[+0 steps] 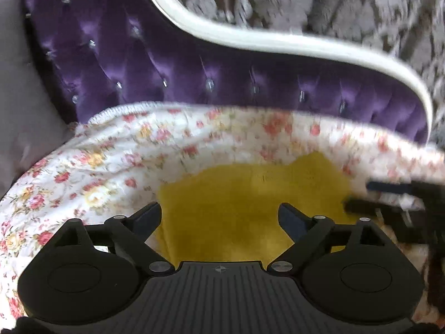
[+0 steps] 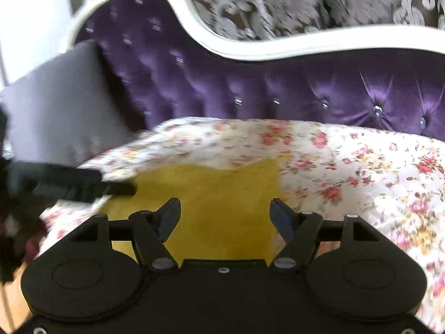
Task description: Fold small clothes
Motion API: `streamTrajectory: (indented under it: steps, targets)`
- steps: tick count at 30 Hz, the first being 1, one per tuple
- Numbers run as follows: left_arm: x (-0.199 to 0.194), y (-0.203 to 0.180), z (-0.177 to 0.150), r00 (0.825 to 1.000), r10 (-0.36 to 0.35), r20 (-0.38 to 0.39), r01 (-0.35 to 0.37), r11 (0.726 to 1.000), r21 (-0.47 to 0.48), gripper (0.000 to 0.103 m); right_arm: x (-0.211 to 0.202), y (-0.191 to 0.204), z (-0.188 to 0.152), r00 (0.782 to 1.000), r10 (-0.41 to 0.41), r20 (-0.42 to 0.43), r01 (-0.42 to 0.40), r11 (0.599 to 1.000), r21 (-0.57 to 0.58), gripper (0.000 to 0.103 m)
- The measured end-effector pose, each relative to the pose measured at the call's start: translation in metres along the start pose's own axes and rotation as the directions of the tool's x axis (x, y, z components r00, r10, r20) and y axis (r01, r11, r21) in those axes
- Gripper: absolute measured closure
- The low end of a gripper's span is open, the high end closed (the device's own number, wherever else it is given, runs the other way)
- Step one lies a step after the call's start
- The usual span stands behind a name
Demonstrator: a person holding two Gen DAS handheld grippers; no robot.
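Jaws of the left gripper (image 1: 219,217) are spread wide, nothing held between them, and it is poised low over the garment (image 1: 250,203). The right gripper (image 2: 225,214) is likewise spread and empty above the same cloth. Each gripper is seen blurred at the edge of the other's view. The garment, mustard yellow and lying flat, is laid on a floral sheet (image 2: 347,167) covering the seat of a purple tufted sofa (image 2: 278,89). A grey cushion (image 2: 58,100) is propped at one end.

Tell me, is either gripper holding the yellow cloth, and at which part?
Nothing is held. The left gripper and right gripper are both open above the yellow cloth.
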State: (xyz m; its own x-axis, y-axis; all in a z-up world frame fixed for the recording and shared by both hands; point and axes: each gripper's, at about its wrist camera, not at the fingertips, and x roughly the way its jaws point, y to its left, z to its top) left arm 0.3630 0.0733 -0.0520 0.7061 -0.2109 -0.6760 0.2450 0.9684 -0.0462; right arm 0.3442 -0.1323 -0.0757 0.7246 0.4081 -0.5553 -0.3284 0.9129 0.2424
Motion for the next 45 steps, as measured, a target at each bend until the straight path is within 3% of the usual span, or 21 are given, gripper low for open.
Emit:
streamTrajectory:
  steps: [3,5,8,14,21,26,29,34,38,41,45]
  targets:
    - [0.019,-0.004,-0.02,0.996,0.023,-0.085,-0.02,0.999,0.027,0.008,0.023,-0.01,-0.004,0.998,-0.009,-0.069,0.01,1.0,0.012,0.029]
    - [0.015,0.01,-0.035,0.998,-0.013,-0.058,0.011,0.999,-0.046,0.005,0.032,-0.017,-0.015,0.994,0.02,-0.107,-0.016,0.999,0.039,0.027]
    - [0.01,0.032,-0.045,0.994,-0.083,-0.074,0.068,0.981,-0.181,0.005,0.026,-0.023,-0.019,0.994,0.06,-0.088,-0.054,0.996,0.068,0.027]
    - [-0.033,0.047,-0.066,0.988,-0.146,-0.049,0.126,0.95,-0.284,0.005,0.02,-0.035,-0.017,0.986,0.135,-0.1,-0.125,0.987,0.102,0.027]
    - [-0.045,0.044,-0.089,0.961,-0.266,-0.074,0.22,0.901,-0.374,0.005,0.022,-0.043,-0.02,0.968,0.233,-0.091,-0.218,0.964,0.154,0.026]
    - [-0.036,0.022,-0.086,0.938,-0.342,-0.058,0.297,0.878,-0.376,0.005,0.025,-0.042,-0.02,0.96,0.266,-0.085,-0.25,0.955,0.162,0.025]
    - [-0.027,0.014,-0.082,0.945,-0.324,-0.055,0.284,0.888,-0.361,0.004,0.027,-0.044,-0.019,0.956,0.283,-0.081,-0.266,0.948,0.173,0.025]
    - [-0.026,0.017,-0.081,0.951,-0.308,-0.027,0.27,0.867,-0.419,0.004,0.03,-0.05,-0.018,0.946,0.317,-0.069,-0.299,0.935,0.19,0.024]
    - [-0.042,0.004,-0.09,0.98,-0.192,-0.052,0.16,0.918,-0.364,0.005,0.032,-0.053,-0.019,0.94,0.336,-0.054,-0.319,0.926,0.202,0.024]
    - [-0.055,-0.005,-0.095,0.989,-0.143,-0.038,0.124,0.94,-0.318,0.005,0.031,-0.054,-0.02,0.939,0.34,-0.049,-0.324,0.925,0.199,0.024]
    - [-0.054,-0.001,-0.093,0.98,-0.196,-0.038,0.165,0.903,-0.396,0.006,0.031,-0.055,-0.02,0.937,0.347,-0.044,-0.332,0.921,0.204,0.024]
